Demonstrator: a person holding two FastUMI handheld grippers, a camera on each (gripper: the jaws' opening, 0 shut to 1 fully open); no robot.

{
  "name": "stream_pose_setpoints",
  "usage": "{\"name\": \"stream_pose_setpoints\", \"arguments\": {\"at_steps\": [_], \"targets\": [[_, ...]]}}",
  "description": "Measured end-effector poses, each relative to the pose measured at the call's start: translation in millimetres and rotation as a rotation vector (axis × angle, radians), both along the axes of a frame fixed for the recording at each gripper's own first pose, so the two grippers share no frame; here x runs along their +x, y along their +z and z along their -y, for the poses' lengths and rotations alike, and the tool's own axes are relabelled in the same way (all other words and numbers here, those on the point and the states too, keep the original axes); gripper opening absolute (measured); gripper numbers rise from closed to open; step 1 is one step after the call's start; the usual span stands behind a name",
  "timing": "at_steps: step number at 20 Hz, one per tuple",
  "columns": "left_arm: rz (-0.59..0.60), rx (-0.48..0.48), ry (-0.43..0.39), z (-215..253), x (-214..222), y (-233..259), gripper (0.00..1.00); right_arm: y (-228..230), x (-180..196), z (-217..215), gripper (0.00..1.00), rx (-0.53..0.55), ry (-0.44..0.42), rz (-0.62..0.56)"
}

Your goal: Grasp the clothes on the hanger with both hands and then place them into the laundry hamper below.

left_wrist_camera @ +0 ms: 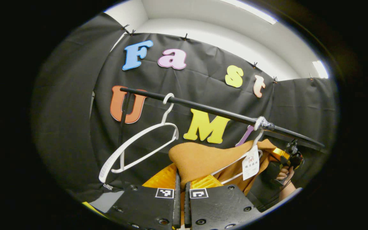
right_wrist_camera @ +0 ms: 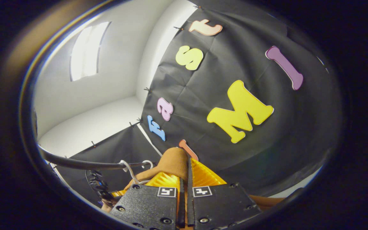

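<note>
Left tongs [left_wrist_camera: 181,183]: closed, both fingers pinching a fold of the mustard-brown garment [left_wrist_camera: 200,159]. Right tongs [right_wrist_camera: 184,179]: closed too, clamped on a bunched corner of the same cloth. In the left gripper view the garment drapes over a white hanger [left_wrist_camera: 235,163], paper tag [left_wrist_camera: 250,166] dangling beside it. Farther left, a bare white hanger [left_wrist_camera: 136,143] hooks on the black rail [left_wrist_camera: 209,110]. At the rail's far end, a hand [left_wrist_camera: 283,174] holds the other tongs.
</note>
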State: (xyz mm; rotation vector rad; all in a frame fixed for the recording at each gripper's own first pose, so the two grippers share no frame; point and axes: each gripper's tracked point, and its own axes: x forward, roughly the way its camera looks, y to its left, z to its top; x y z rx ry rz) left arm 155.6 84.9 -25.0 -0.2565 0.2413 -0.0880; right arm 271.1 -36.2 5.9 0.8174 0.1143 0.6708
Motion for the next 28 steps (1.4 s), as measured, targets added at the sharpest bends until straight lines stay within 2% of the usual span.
{"name": "stream_pose_setpoints", "arguments": {"at_steps": [5,9,13,16,23,28], "targets": [[-0.013,0.081,-0.066,-1.5,1.4,3.6,0.04,-3.7,27.9,3.1,0.05,-0.134,0.028,0.009],[-0.041,0.087,-0.123,3.2,5.1,-1.2,0.04,-18.3,44.9,4.2,0.06,-0.245,0.078,-0.014],[-0.071,0.041,-0.187,12.6,6.2,-11.4,0.04,-59.0,65.9,5.0,0.06,-0.266,0.122,-0.128],[-0.094,0.007,-0.198,8.1,0.4,-21.9,0.04,-83.5,65.7,-6.0,0.06,-0.248,0.143,-0.181],[-0.099,-0.214,-0.238,3.1,-1.2,-34.0,0.04,-88.5,54.0,-13.4,0.06,-0.084,0.212,-0.213],[-0.092,-0.389,-0.27,1.8,-6.9,-35.5,0.04,-111.4,52.9,-20.5,0.06,0.031,0.257,-0.297]]}}
